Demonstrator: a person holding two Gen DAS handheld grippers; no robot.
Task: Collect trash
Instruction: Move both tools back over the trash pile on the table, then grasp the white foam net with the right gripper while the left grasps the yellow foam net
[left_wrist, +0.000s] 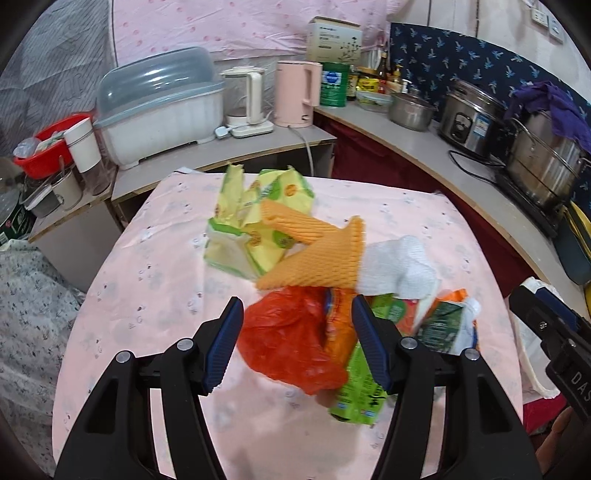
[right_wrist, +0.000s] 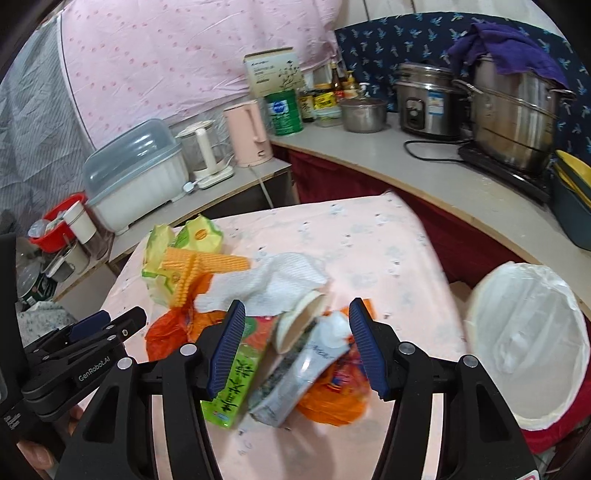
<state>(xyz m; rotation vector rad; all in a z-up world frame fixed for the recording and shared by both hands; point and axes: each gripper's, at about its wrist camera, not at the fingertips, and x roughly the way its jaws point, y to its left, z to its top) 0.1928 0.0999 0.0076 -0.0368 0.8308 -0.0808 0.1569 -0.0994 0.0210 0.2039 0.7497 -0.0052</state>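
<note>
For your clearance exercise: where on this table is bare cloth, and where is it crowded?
Bare pink cloth lies left of the red plastic bag, and more between the white paper towel and the lined bin. The middle is crowded with wrappers and the orange foam net.

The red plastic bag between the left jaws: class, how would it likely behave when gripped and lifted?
The red plastic bag looks thin and crumpled, so it would probably collapse and hang limp. It seems light for its bulk. Its glossy film may slip, and the green carton touching it could shift.

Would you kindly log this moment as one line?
task: collect trash | left gripper: open over red bag | right gripper: open over cup | bin: right of table
</note>
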